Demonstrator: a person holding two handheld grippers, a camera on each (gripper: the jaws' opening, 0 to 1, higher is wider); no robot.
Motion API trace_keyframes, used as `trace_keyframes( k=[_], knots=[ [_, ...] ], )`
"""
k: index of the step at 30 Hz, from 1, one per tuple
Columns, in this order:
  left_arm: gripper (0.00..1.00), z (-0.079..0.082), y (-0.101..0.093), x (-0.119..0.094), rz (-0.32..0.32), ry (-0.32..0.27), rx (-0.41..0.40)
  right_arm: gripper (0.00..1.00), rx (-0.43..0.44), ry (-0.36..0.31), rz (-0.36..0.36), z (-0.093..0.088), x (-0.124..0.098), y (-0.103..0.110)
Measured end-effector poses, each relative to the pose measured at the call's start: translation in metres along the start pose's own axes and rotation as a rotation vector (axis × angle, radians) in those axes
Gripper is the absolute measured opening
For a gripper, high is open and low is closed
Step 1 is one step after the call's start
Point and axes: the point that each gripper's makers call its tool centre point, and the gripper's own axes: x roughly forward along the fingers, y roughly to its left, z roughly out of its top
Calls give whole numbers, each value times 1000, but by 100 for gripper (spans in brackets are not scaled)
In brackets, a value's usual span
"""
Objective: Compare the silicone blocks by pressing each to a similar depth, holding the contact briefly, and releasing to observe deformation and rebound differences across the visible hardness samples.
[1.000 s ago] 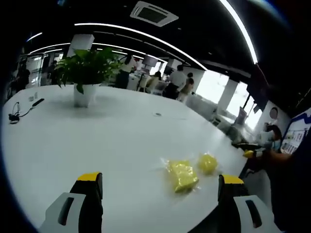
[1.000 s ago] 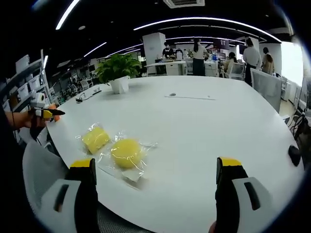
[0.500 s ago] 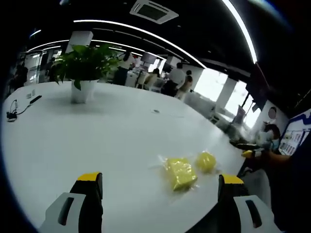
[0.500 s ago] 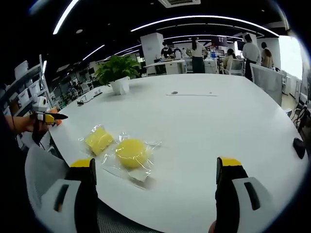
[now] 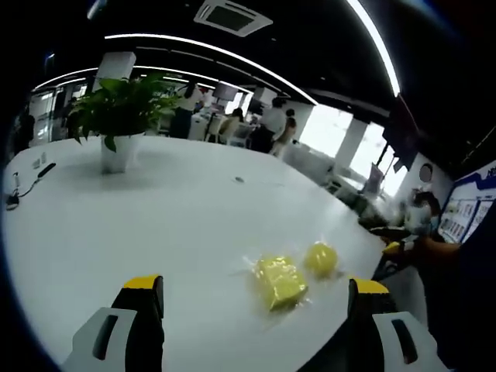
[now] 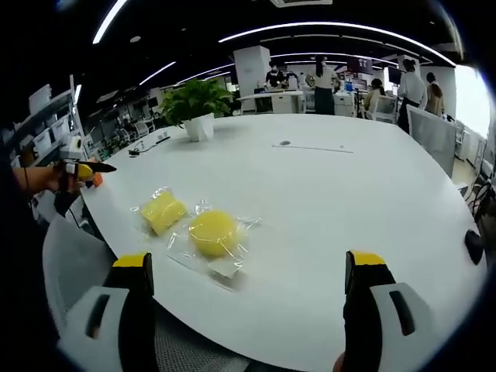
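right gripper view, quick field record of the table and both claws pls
surface: white table
samples: square yellow block and round yellow block, each in clear wrap, side by side near the table edge
contact: none, both blocks untouched
right claw: open, above the table edge
left claw: open, off the table
background: potted plant, people standing

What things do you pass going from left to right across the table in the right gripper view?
The other claw held at the table's edge → square yellow block in its clear bag → round yellow block in its clear bag → dark thing at the far right edge.
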Motion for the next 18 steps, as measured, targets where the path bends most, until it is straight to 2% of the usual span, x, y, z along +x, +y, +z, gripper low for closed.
trace_keyframes(
  k=[3,7,11,15,18],
  knots=[
    [100,7,1,3,-11,-10,-73,96,-5,-7,7,3,0,3],
    [100,17,5,5,-25,3,-75,96,-6,-6,7,3,0,1],
    [100,29,5,6,-53,-9,-128,96,-14,1,10,1,-3,1],
    [100,32,0,11,-66,6,-120,96,-16,5,8,1,-5,0],
    [100,28,-5,18,-84,38,-107,96,-15,3,8,3,-5,0]
  ],
)
